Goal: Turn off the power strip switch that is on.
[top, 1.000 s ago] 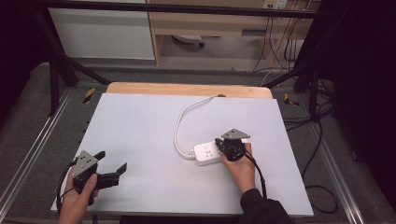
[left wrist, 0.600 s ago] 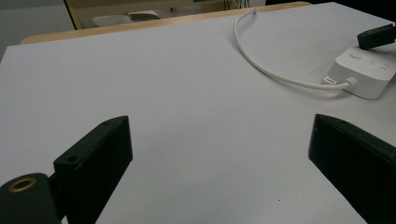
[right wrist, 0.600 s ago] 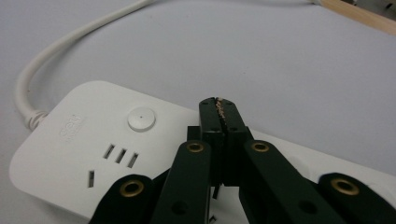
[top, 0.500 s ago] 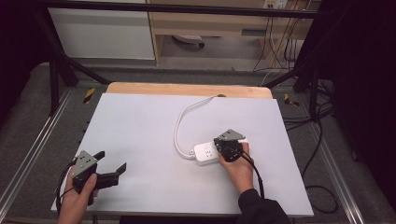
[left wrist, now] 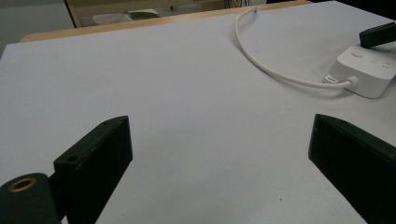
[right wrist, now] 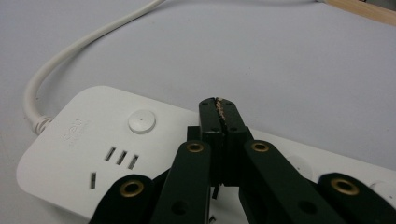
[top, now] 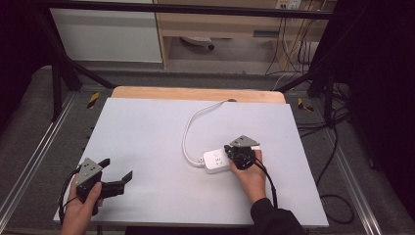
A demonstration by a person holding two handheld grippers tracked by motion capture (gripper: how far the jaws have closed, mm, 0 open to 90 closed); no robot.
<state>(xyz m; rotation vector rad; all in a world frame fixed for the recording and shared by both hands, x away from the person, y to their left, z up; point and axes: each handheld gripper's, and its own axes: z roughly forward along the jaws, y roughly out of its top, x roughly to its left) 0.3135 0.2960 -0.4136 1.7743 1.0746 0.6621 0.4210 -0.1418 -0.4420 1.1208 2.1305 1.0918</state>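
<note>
A white power strip (top: 215,160) lies right of the table's middle, and its white cable (top: 188,132) curves toward the far edge. My right gripper (top: 235,152) is shut and empty. Its closed tips (right wrist: 218,106) hover low over the strip (right wrist: 93,140), just right of the round button (right wrist: 142,121). My left gripper (top: 117,169) is held open near the front left corner, nothing between its jaws. In the left gripper view, the left gripper (left wrist: 219,149) faces bare table with the strip (left wrist: 366,70) off to the right.
The grey tabletop (top: 147,132) has a wooden strip (top: 195,93) along its far edge. Black frame bars, loose cables and a shelf unit stand on the floor beyond it. A metal rail runs along each side of the table.
</note>
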